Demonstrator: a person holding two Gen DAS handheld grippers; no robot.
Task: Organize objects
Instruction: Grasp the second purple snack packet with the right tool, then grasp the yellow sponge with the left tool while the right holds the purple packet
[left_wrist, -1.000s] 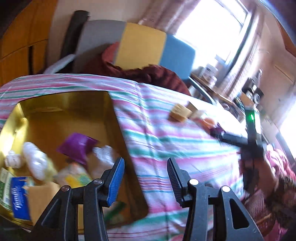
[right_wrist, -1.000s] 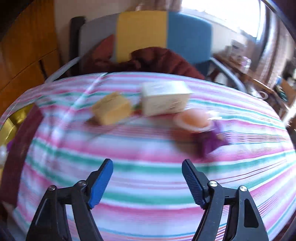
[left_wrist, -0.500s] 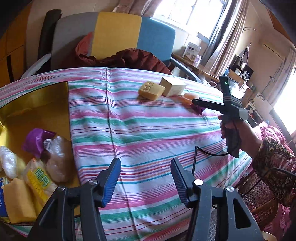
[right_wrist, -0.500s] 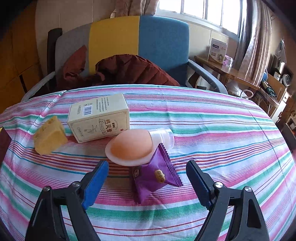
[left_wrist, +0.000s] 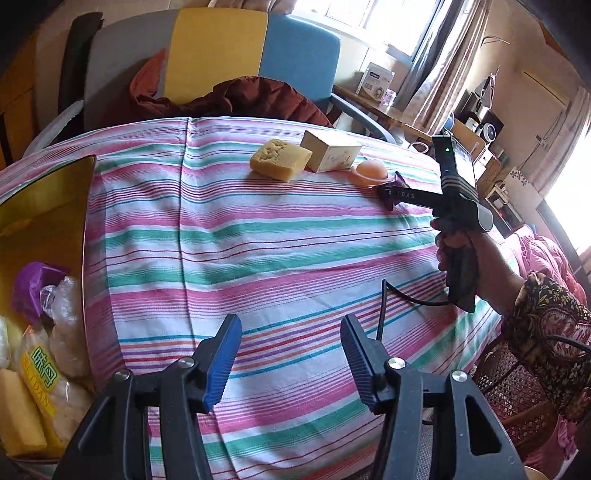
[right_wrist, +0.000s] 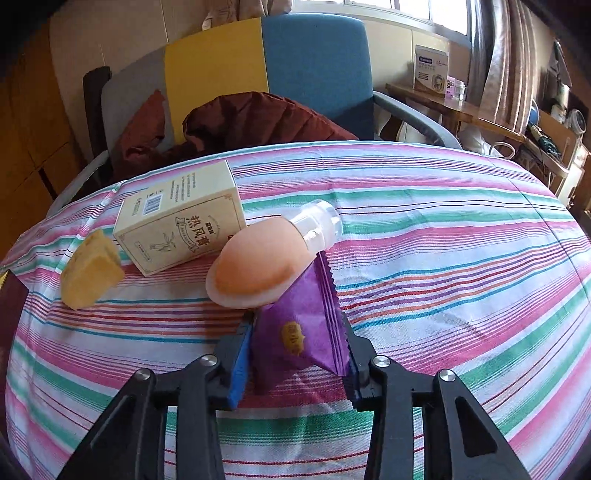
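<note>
Purple foil is what matters in the right wrist view: the purple snack packet (right_wrist: 301, 334) lies on the striped table (right_wrist: 461, 266) between the jaws of the right gripper (right_wrist: 295, 343), which are closing on it, both blue pads at its sides. The packet's far tip is tucked under the peach egg-shaped bottle (right_wrist: 258, 264), which lies at 12 o'clock from it and leans toward the cream carton (right_wrist: 181, 225) at 11 o'clock; a yellow sponge block (right_wrist: 90, 269) sits further out at 10 o'clock. To do this grasp well, I judge the squeeze should be gentle, since the foil is puffy and slippery, and the lift should draw back toward the camera first so the bottle slides off rather than rolling away.

From the left wrist view, the left gripper (left_wrist: 290, 360) hangs over bare cloth with its jaws half apart and nothing between them. At 9 o'clock stands the gold box (left_wrist: 44, 206), already holding a purple packet (left_wrist: 31, 284), clear wrapped buns (left_wrist: 64, 314) and a yellow package (left_wrist: 38, 373). Toward 1 o'clock the person's right hand (left_wrist: 460, 251) holds its tool at the cluster of loose things. That box looks like the destination, so the carry likely runs across the table; the left gripper could steady the bottle.
</note>
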